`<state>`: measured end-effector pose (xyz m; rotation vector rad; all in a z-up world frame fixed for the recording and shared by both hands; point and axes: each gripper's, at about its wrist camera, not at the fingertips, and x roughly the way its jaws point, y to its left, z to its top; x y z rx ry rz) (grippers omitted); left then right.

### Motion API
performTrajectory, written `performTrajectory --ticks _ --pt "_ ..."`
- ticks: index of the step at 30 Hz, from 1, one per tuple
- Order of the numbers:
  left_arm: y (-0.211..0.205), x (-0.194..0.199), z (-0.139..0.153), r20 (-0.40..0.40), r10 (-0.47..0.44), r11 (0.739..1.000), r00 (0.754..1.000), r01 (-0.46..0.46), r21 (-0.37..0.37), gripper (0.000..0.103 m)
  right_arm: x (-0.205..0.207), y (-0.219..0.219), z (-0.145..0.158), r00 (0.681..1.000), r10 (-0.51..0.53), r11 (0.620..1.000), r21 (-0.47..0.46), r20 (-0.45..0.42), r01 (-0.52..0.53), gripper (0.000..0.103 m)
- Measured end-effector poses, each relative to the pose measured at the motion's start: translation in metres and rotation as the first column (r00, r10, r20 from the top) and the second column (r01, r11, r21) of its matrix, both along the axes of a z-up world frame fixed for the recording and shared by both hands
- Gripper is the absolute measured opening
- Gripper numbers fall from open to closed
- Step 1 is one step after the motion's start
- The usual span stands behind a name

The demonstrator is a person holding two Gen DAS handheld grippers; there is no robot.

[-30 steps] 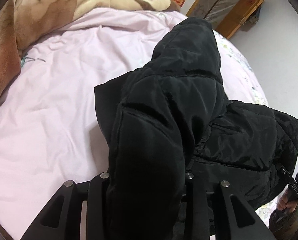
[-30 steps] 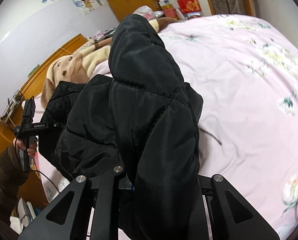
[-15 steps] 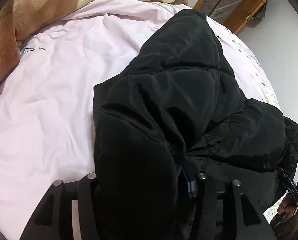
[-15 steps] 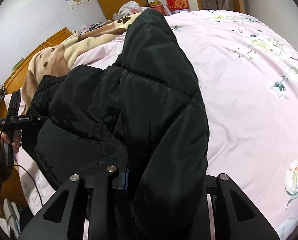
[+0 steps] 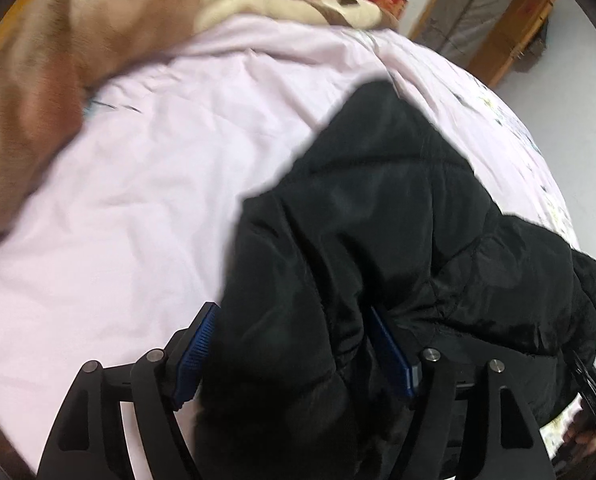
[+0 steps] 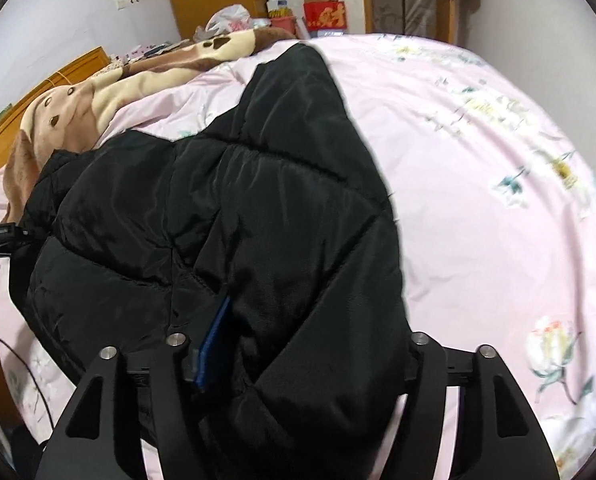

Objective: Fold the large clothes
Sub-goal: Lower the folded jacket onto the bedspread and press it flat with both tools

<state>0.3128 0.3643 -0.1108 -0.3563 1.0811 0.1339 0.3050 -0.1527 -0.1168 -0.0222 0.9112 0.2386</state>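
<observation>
A black puffer jacket [image 5: 377,220] lies on the pink bed sheet [image 5: 138,200], its sleeves folded in over the body. My left gripper [image 5: 292,312] straddles one padded sleeve, and its jaws are opening. Both blue pads [image 5: 194,356] show, clear of the fabric. In the right wrist view the jacket [image 6: 218,208] fills the middle. My right gripper [image 6: 317,320] is opening around the other sleeve. One blue pad [image 6: 214,344] shows beside the fabric; the other finger is hidden behind the jacket.
A brown and cream blanket [image 5: 58,60] is bunched at the head of the bed, also seen as the blanket [image 6: 98,92]. The flowered sheet [image 6: 477,200] stretches to the right. Wooden cupboards and boxes [image 6: 321,12] stand beyond the bed.
Both grippers have spread their jaws, so the blue pads now show beside the sleeves. The sleeves have sunk lower onto the jacket. Both views have tipped slightly.
</observation>
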Motion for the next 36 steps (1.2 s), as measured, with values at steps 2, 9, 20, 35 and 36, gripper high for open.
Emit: performTrajectory --ticks 2,9,20,35,36 --pt "0.0 -0.012 0.021 0.064 0.002 0.998 0.998 -0.006 0.068 0.074 -0.008 -0.001 0.014 0.997 -0.036 0.996 -0.084 0.065 0.041 0.072" --pt "-0.017 -0.018 0.036 0.124 -0.064 0.995 0.99 0.054 0.088 0.074 -0.04 0.02 0.054 0.958 -0.014 0.991 -0.124 0.288 0.052 0.072" --pt "-0.03 0.011 -0.029 -0.006 -0.096 0.992 0.995 0.096 0.083 0.074 0.02 0.022 -0.029 0.998 -0.039 0.998 -0.049 -0.053 0.036 0.065" --pt "-0.052 -0.044 0.026 0.073 -0.06 0.995 0.996 0.053 0.087 0.077 -0.043 0.028 0.033 0.994 -0.102 0.995 -0.019 0.034 0.103 0.066" --pt "-0.058 -0.054 0.034 0.09 -0.071 0.993 0.993 0.062 0.098 0.077 -0.051 0.031 0.038 0.994 -0.098 0.995 -0.023 0.049 0.1 0.066"
